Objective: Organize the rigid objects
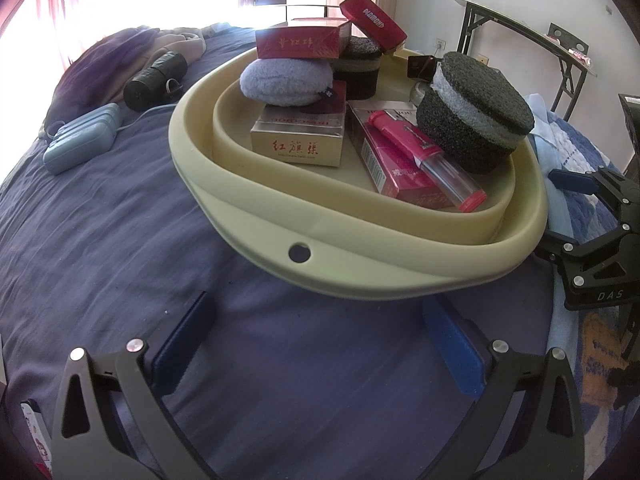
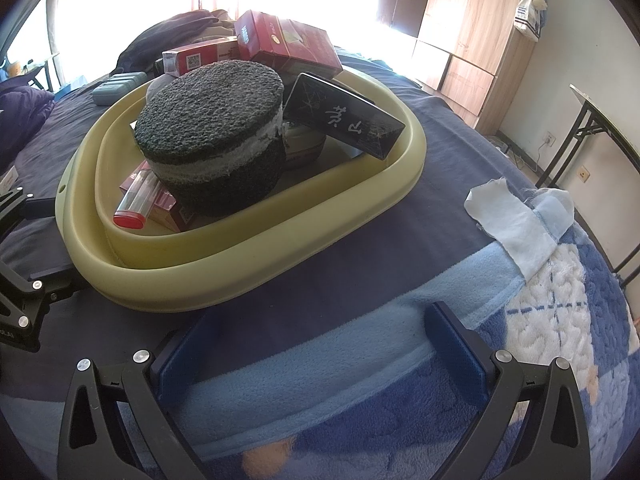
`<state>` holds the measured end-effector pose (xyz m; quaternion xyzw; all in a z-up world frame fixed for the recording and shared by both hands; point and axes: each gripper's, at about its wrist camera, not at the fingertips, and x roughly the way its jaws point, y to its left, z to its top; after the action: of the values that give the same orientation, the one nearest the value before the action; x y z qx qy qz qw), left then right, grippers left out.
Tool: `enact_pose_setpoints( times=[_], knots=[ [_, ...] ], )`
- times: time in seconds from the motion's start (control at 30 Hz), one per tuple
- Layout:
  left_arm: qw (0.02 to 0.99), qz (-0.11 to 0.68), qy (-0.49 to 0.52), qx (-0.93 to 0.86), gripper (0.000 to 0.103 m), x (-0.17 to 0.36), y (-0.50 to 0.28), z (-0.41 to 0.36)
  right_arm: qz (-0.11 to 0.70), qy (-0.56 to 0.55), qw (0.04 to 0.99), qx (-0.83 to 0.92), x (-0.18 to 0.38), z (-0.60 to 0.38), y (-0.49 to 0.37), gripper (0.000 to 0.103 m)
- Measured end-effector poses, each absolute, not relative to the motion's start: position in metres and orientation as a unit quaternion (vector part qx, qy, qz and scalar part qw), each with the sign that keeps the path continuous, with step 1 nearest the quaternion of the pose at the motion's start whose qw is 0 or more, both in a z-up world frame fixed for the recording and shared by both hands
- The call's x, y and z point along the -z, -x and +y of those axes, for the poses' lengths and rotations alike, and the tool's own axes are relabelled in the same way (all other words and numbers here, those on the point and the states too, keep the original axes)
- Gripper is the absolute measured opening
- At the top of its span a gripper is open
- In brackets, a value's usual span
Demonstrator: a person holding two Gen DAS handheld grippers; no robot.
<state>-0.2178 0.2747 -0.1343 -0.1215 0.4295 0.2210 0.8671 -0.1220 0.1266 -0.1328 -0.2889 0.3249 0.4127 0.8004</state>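
Bed (image 1: pixel 120 240): navy sheet, basin (image 1: pixel 360 264) on it.
Basin: two round sponges, one tube (image 1: pixel 424 156) lying lengthwise toward near rim.
Left gripper (image 1: pixel 320 344): spread, empty.
Right gripper (image 2: pixel 320 344): spread, empty.

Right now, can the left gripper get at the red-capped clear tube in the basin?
Probably yes: the left gripper is open, facing the basin, and the tube lies uncovered on top near the front rim.

A home bedroom: a bed under a dark navy cotton sheet (image 1: pixel 120 220), a brown wooden wardrobe (image 2: pixel 480 40), pink window curtains (image 1: pixel 60 20).
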Motion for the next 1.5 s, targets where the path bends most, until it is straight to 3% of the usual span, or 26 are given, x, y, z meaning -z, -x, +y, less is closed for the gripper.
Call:
enact_pose_setpoints(
  times=[1.5],
  knots=[
    [0.867,0.430,0.122,-0.221,0.103,0.1348,0.2161,0.2728,0.324,0.290,0.800,-0.414,0.1322,0.1237,0.1219,0.103]
  ],
)
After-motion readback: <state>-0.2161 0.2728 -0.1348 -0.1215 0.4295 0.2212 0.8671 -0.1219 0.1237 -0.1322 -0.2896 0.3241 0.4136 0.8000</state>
